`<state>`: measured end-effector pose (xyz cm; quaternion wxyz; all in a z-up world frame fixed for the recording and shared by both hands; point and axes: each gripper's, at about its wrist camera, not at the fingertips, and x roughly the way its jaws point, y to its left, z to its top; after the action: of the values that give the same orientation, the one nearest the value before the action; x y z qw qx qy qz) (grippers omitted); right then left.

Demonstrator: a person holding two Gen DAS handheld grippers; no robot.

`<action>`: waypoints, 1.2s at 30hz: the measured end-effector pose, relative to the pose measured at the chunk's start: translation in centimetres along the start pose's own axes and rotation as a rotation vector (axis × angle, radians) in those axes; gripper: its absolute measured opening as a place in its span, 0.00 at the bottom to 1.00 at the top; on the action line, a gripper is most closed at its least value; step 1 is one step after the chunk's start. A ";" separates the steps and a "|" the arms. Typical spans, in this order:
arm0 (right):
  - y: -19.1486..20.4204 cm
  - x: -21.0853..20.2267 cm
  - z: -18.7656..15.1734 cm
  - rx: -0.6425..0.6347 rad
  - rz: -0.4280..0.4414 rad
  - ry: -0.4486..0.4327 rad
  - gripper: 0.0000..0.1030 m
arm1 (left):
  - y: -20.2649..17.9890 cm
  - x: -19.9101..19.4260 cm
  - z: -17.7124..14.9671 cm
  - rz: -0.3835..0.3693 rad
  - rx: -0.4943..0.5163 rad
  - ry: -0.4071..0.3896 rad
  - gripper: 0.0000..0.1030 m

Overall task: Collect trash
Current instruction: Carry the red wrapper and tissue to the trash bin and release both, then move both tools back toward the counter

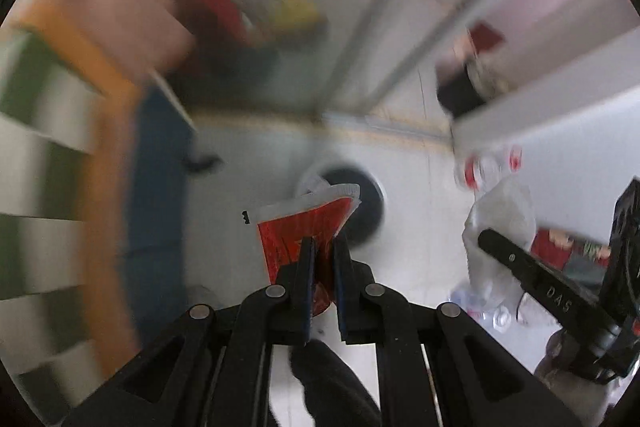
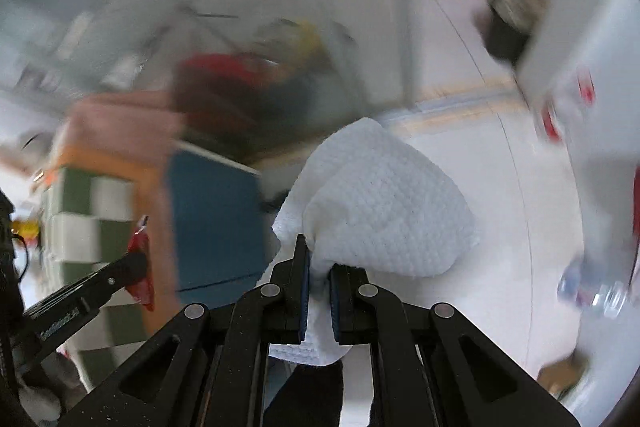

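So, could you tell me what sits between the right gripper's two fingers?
A crumpled white paper towel, pinched between the right gripper pads; the right wrist view shows it.

Pale floor (image 1: 248, 163) with a yellowish strip (image 1: 384, 131) runs under blurred furniture: a green-and-white checked cushion (image 1: 36, 155), orange and blue panels (image 1: 160, 195), and a white cabinet (image 1: 560, 115) in daylight.

Wrapper (image 1: 298, 227) in left claw (image 1: 323, 247); bin (image 1: 352, 205) beyond, bottles (image 1: 490, 167) right
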<state>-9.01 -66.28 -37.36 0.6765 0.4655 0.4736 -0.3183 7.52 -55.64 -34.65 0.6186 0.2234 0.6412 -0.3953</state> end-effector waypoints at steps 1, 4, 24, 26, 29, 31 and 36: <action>-3.3 2.5 -0.3 0.056 0.005 0.026 0.08 | -0.6 3.6 0.2 -0.014 0.004 0.039 0.06; -10.6 10.3 -1.1 0.159 0.028 0.077 0.08 | -1.7 13.3 1.1 -0.031 0.005 0.126 0.06; -21.0 38.1 -1.7 0.128 -0.070 0.216 0.70 | -1.2 38.4 3.3 0.010 0.057 0.252 0.92; -20.7 37.5 -1.6 0.124 -0.091 0.206 0.76 | -0.7 37.8 3.2 0.037 0.068 0.234 0.92; -20.2 36.0 -1.3 0.100 -0.138 0.197 0.97 | -0.4 36.3 3.0 0.083 0.083 0.201 0.94; -19.7 34.4 -1.3 0.072 -0.190 0.183 1.00 | -0.4 34.9 2.6 0.124 0.105 0.172 0.94; -18.0 28.9 -1.5 0.042 -0.267 0.139 1.00 | -1.4 28.5 1.3 0.213 0.153 0.071 0.94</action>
<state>-15.12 -71.11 -70.55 0.5838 0.4335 0.5701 -0.3824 3.41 -63.29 -61.83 0.6153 0.3504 0.6033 -0.3670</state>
